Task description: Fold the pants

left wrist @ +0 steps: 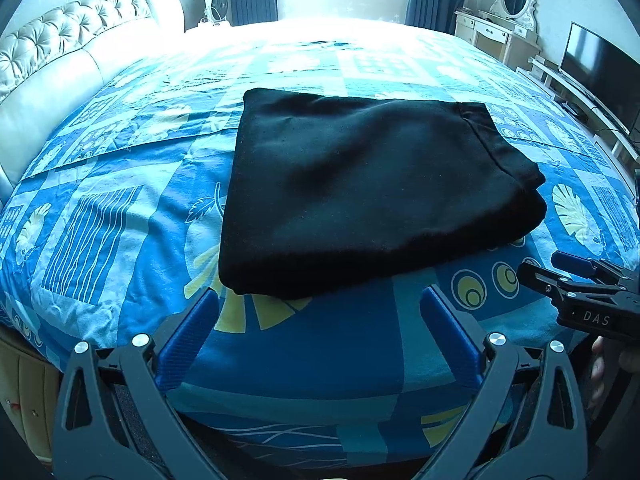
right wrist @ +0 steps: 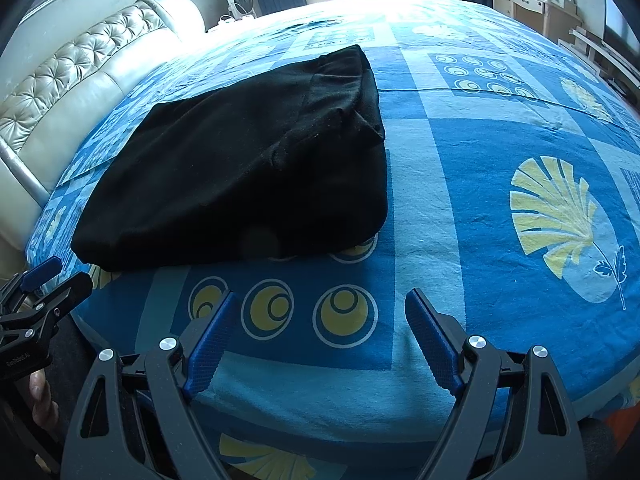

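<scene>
Black pants [left wrist: 360, 188] lie folded into a thick rectangle on the blue patterned bedspread [left wrist: 120, 208]. They also show in the right wrist view [right wrist: 248, 168], left of centre. My left gripper [left wrist: 320, 300] is open and empty, just short of the pants' near edge. My right gripper [right wrist: 320, 304] is open and empty, a little in front of the pants' near right corner. The right gripper also shows at the right edge of the left wrist view [left wrist: 560, 268]. The left gripper shows at the left edge of the right wrist view [right wrist: 56, 276].
A tufted cream headboard [left wrist: 60, 60] runs along the left side. A fan [left wrist: 218, 6], curtains and a window are at the back. A dressing table with mirror [left wrist: 508, 12] and a TV [left wrist: 596, 68] stand at the right. The bed's near edge is just below the grippers.
</scene>
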A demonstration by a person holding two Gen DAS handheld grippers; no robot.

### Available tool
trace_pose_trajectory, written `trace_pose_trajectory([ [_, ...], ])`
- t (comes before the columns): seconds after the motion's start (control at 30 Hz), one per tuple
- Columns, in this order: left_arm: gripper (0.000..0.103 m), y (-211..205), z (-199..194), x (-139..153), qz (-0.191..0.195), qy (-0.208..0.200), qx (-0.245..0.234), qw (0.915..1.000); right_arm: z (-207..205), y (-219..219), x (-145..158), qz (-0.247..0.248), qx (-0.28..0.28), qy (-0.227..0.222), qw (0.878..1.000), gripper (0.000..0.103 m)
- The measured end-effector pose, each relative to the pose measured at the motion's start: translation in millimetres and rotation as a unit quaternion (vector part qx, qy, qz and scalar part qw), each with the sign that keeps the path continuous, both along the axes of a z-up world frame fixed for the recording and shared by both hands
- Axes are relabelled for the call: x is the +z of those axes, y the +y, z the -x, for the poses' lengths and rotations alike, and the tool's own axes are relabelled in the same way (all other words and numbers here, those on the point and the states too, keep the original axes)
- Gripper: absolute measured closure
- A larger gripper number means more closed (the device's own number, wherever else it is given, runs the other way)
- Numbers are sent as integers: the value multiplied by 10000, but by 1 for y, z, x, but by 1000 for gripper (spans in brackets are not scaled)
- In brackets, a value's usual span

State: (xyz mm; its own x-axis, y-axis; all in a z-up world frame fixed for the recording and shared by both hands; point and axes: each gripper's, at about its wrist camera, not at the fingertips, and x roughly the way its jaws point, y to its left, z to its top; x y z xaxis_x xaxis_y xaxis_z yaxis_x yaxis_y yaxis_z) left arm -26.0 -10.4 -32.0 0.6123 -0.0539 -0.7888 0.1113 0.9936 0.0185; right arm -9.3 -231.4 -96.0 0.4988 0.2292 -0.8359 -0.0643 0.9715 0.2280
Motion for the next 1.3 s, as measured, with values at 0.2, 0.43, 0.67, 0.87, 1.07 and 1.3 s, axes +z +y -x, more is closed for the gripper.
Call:
trace_pose_trajectory([
  [0.2, 2, 4, -3, 0, -40, 23, 100, 9999, 1, 3, -1, -2, 23, 13, 10000, 19],
  [0.43, 2, 7, -5, -1, -35, 103, 144, 9998, 1, 5, -2, -5, 39, 21, 10000, 19],
  [0.67, 2, 11, -7, 0, 1, 35, 181, 9998, 1, 8, -3, -1, 70, 46, 10000, 19],
  [0.87, 2, 17, -8, 1, 213, 65, 259, 9994, 2, 10, -5, 5, 113, 77, 9999, 19],
  [1.07, 2, 22, -7, 11, 311, -266, 289, 9987, 4, 10, -4, -40, 133, 62, 9999, 19],
  [1.3, 2, 64, -60, 24, 26, -506, 654, 9966, -2, -1, 25, -343, 140, -201, 9991, 19],
])
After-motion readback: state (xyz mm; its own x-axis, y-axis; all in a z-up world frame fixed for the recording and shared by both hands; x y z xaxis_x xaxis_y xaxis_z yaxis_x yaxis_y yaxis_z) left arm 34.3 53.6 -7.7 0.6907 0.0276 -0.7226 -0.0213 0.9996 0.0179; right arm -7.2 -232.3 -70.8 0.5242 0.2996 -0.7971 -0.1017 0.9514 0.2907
